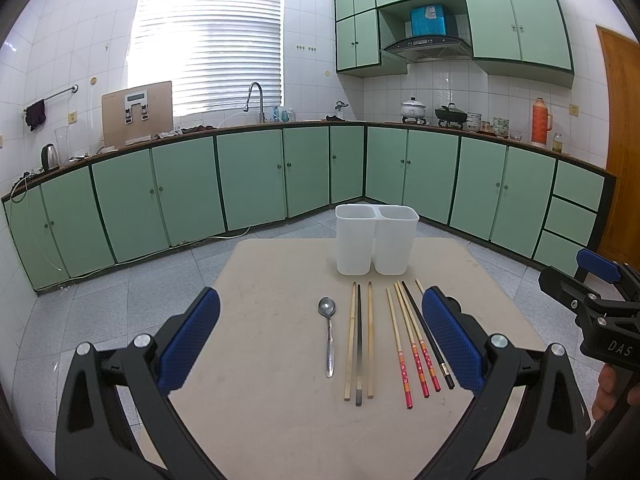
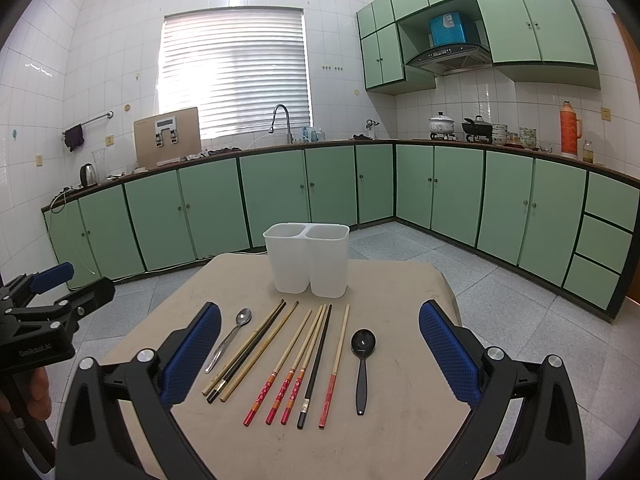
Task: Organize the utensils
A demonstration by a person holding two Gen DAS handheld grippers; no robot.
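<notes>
A white two-compartment holder point(image 1: 376, 239) point(image 2: 307, 258) stands at the far side of the beige table point(image 1: 272, 360) point(image 2: 400, 392), both compartments showing nothing inside. In front of it lie a metal spoon point(image 1: 329, 336) point(image 2: 230, 340), several chopsticks point(image 1: 400, 340) point(image 2: 296, 360), some plain, some dark, some red-patterned, and a black spoon point(image 2: 362, 364). My left gripper point(image 1: 320, 336) hovers open above the table's near left, fingers wide apart around the utensils' near ends. My right gripper point(image 2: 320, 356) hangs open over the near edge, holding nothing. Each gripper also appears at the other view's edge.
Green kitchen cabinets run along the walls beyond the tiled floor. The counter carries a kettle point(image 1: 49, 157), a faucet point(image 1: 256, 100), pots point(image 1: 414, 109) and an orange thermos point(image 1: 541, 122). A person's hand point(image 1: 608, 392) grips the right handle.
</notes>
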